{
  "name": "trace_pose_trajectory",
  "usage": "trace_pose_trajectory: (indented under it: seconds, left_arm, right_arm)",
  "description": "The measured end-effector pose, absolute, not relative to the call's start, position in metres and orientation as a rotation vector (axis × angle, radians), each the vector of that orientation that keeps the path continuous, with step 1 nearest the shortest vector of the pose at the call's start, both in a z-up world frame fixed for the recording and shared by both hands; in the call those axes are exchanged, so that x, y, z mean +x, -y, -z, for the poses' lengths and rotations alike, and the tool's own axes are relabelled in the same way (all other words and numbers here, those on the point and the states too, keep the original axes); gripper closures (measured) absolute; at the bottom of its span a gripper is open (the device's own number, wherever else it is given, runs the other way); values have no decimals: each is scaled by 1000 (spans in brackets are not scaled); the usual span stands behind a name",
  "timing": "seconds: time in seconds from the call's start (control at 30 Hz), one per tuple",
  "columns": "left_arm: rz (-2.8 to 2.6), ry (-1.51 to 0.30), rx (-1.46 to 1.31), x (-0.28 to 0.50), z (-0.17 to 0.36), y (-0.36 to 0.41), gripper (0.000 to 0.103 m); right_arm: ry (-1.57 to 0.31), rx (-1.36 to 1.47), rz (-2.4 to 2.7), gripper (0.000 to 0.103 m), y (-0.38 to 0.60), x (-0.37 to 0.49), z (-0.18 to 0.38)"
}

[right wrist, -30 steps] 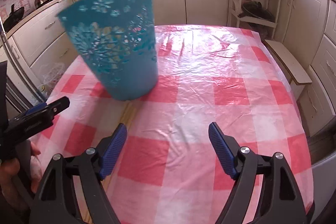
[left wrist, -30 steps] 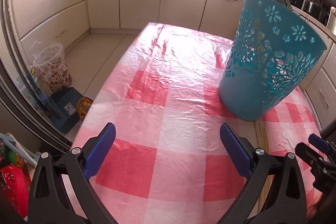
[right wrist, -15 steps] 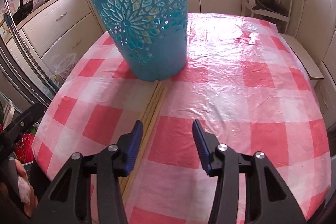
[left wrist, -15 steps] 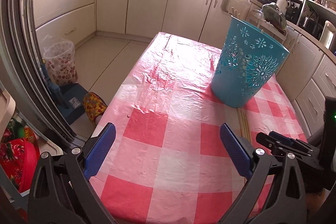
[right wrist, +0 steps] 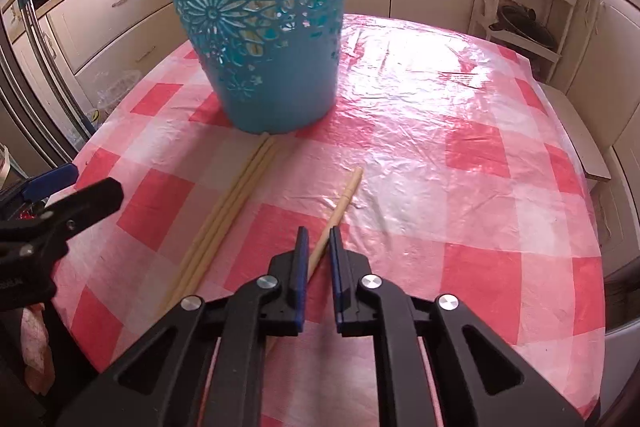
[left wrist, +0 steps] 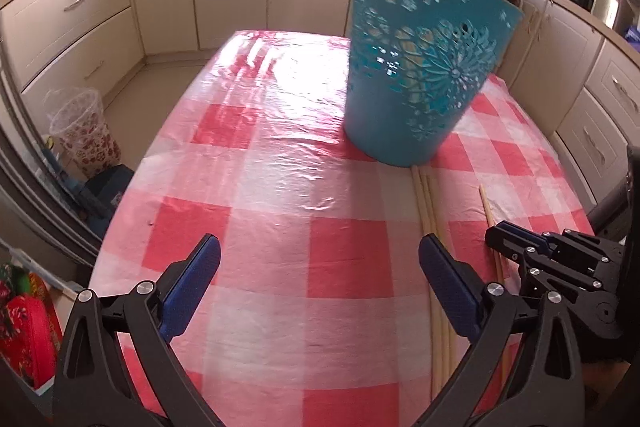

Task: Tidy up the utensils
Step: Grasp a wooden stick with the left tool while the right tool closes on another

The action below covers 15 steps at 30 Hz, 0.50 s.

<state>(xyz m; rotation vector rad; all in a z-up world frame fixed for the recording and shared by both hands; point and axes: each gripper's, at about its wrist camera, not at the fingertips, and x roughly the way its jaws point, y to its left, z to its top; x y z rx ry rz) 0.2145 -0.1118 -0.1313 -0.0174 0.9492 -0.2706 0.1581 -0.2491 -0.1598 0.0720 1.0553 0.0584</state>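
Checked table carries the teal basket upright at 12 o'clock, three chopsticks lying together from its base toward 7 o'clock. Right gripper clenched on a single chopstick just right of them; left gripper released, holding nothing

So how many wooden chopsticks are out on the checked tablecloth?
4. Three pale wooden chopsticks lie bundled, running up to the turquoise cut-out basket; one separate chopstick sits between the right gripper pads. The basket may hide more.
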Motion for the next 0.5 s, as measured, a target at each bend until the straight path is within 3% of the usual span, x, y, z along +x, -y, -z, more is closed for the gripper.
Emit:
trace_pose_trajectory:
  seconds: [0.5]
  left_arm:
    - [264, -1026, 106, 233, 155, 159, 8]
  right_arm:
    - [-1008, 245, -106, 95, 283, 147, 162]
